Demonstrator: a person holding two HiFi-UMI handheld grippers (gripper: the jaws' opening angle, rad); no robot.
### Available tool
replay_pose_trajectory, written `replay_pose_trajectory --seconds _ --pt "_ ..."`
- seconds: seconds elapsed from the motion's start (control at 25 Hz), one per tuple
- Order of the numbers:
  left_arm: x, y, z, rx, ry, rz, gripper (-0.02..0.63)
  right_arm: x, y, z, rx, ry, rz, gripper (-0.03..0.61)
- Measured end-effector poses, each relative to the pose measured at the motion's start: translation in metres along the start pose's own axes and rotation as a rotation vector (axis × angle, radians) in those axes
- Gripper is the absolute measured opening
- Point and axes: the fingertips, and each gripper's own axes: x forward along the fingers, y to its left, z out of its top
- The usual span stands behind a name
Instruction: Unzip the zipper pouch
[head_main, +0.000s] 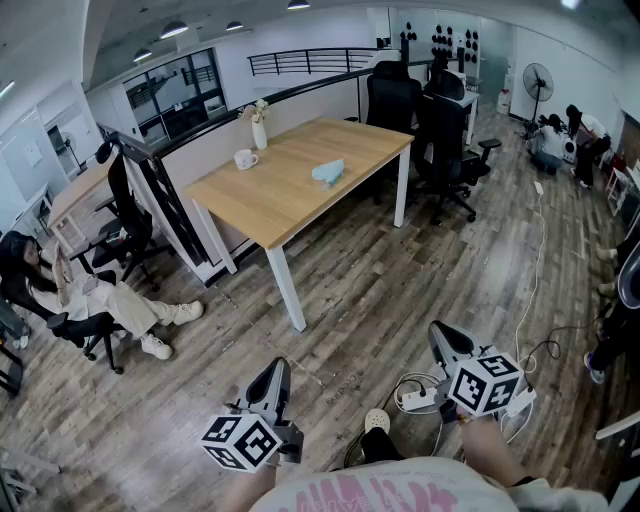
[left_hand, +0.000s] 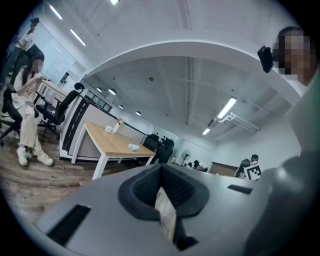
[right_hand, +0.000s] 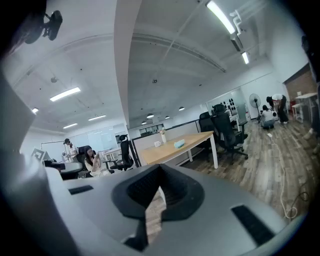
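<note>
Pale blue pouch (head_main: 328, 171) lies on the wooden table (head_main: 262, 205); left gripper (head_main: 270, 372) and right gripper (head_main: 446, 338), both pressed together, hold nothing.

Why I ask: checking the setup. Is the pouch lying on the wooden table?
Yes, the light-blue pouch lies on the wooden table.

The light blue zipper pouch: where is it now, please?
Head view: the light blue pouch lies on the wooden table, right of the white mug.
</note>
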Motion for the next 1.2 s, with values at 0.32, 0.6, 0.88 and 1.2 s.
replay_pose_trajectory --seconds 0.32,0.6,0.88,1.2 --pt "0.067 0.022 0.005 -0.024 0.005 0.001 0.000 0.061 -0.036 0.015 -0.001 0.026 -0.001 -0.003" --pt "0.165 0.024 0.032 0.006 0.002 -0.009 0.000 0.126 -0.091 0.070 -0.020 0.007 -0.002 -0.003" --pt "0.244 0.024 0.024 -0.004 -0.006 -0.022 0.000 0.169 -0.143 0.098 0.035 -0.038 0.035 -0.003" --pt "0.297 0.035 -0.010 0.032 0.081 -0.006 0.000 0.218 -0.177 0.066 0.019 0.089 0.014 -0.003"
